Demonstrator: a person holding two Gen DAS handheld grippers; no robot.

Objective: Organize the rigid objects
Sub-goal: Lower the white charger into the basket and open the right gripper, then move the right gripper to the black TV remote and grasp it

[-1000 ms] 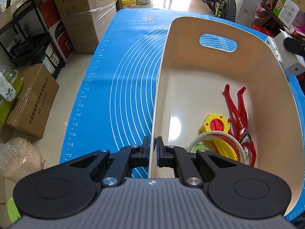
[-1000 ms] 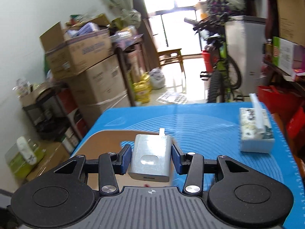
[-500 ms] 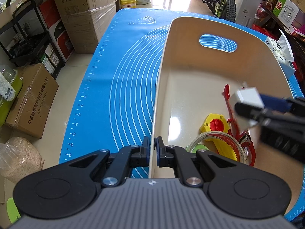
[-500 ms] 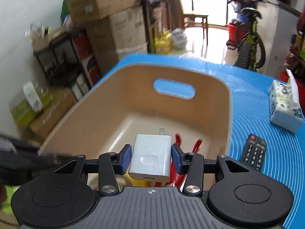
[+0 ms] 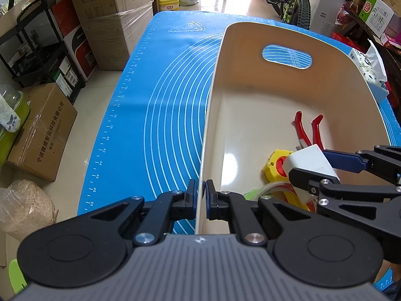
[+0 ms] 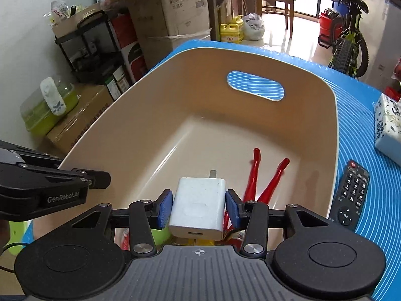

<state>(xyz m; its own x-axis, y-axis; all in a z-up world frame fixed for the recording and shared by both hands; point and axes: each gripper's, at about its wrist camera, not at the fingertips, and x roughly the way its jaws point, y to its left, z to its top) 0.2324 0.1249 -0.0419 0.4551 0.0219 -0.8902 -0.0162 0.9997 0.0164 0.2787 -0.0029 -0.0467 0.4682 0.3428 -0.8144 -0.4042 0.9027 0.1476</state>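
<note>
Blue mat point(image 5: 155, 115) (curved white lines), stacked boxes point(image 6: 175, 7)

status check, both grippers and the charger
Left gripper shut on bin wall. Right gripper holding white charger over bin. Pliers below.

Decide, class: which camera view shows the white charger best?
The right wrist view: the white charger fills the centre, whole, between the right gripper's pads. The left wrist view shows it side-on, partly hidden by a finger.

Both tongs clamped — left point(image 5: 200, 190) (low), right point(image 6: 199, 205).
</note>
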